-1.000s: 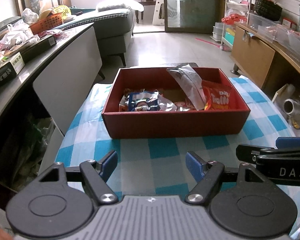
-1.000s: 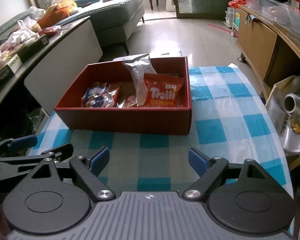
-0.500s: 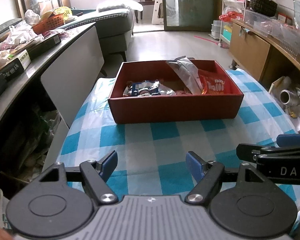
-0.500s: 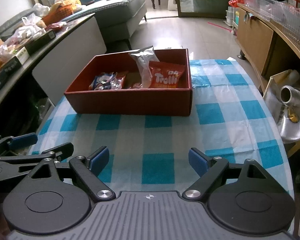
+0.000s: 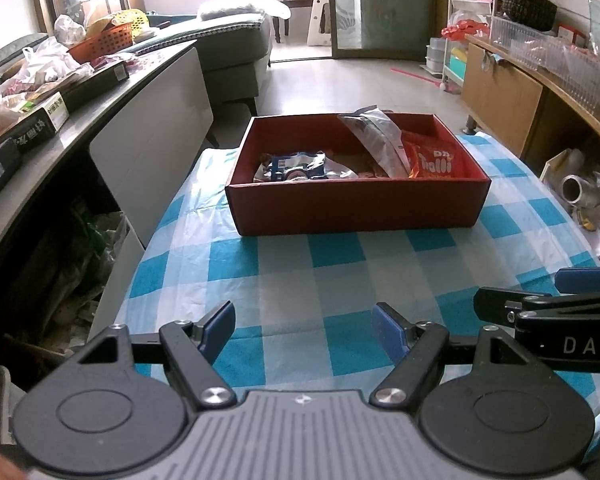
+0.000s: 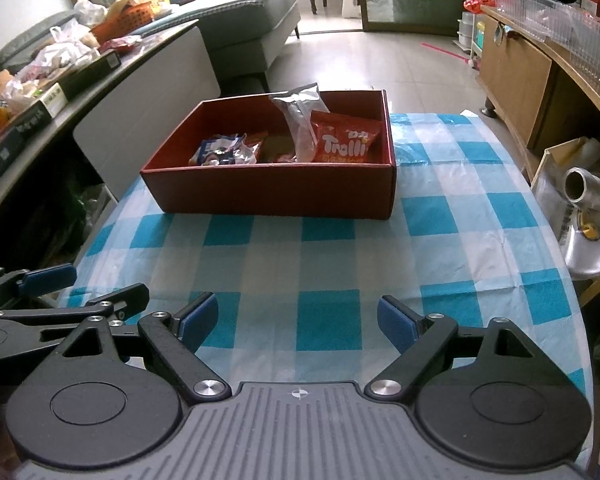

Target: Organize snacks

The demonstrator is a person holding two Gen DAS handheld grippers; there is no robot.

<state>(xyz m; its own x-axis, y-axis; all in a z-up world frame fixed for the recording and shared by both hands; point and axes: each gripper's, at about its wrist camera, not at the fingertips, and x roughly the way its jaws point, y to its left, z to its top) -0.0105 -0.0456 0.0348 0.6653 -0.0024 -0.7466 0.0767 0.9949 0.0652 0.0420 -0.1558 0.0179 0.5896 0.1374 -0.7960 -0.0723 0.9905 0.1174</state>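
A red cardboard box stands at the far end of the blue-and-white checked table. In it lie a red Trolli packet, a tall silver bag and a blue-and-silver packet. My left gripper is open and empty over the near table edge. My right gripper is open and empty beside it; it also shows in the left wrist view.
A grey counter with boxes and bags runs along the left. A wooden cabinet stands at the right, with foil rolls off the table's right edge. A sofa is behind the box.
Both grippers have drawn back from the red box toward the near table edge; the box looks smaller and farther. Both stayed open and empty.
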